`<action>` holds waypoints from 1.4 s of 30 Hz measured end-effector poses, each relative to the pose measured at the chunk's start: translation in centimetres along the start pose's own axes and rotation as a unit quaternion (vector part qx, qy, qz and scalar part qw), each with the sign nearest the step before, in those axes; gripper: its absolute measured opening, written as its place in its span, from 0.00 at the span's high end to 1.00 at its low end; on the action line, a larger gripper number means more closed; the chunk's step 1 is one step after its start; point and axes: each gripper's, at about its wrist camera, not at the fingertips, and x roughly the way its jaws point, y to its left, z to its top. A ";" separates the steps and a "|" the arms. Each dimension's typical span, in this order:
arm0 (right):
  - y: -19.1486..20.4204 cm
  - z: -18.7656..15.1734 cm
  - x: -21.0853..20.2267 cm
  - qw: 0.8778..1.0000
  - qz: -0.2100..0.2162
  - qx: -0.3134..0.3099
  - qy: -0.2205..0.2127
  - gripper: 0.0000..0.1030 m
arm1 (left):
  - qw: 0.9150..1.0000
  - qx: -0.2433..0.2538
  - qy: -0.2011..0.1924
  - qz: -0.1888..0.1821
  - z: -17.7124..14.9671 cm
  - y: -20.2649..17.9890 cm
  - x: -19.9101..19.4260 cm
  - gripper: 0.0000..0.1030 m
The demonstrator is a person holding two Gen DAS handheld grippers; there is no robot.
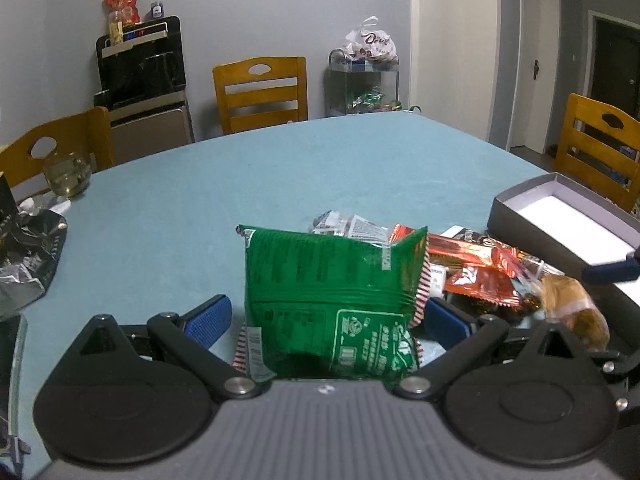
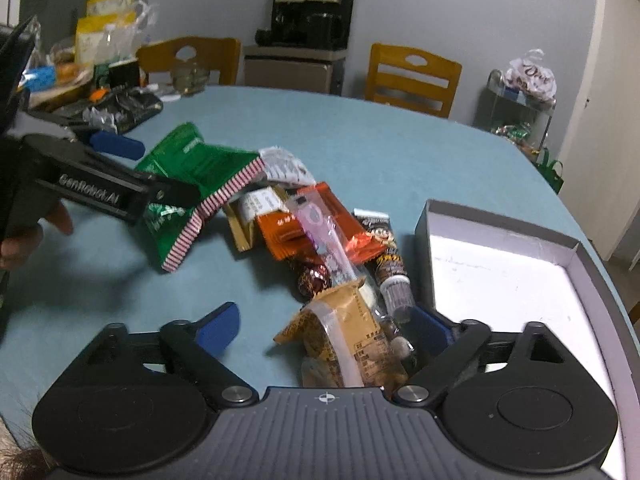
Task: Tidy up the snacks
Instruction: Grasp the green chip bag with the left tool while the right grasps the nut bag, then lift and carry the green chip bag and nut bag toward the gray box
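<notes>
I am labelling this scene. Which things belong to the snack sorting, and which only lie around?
Job: green snack bag, orange wrapper, yellow-brown packet, open box.
Lying about: glass jar, black foil bag, wooden chair.

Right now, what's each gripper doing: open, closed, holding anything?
Left gripper: jaws wide apart around the green snack bag, pads not pressing it; open.
Right gripper: open around the tan snack packet, not clamped on it.
</notes>
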 end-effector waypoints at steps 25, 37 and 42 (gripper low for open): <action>0.9 -0.2 0.7 0.999 -0.030 -0.024 0.011 0.57 | 1.000 0.014 0.004 -0.004 -1.0 -0.7 4.0 0.03; 0.0 0.0 -0.8 1.000 -0.002 0.010 -0.022 0.59 | 1.000 0.017 -0.017 -0.004 -1.1 -0.6 1.5 0.08; -0.3 0.6 -1.9 0.999 0.015 0.024 -0.041 0.59 | 0.999 0.014 -0.031 -0.003 -0.9 -0.3 -0.1 0.08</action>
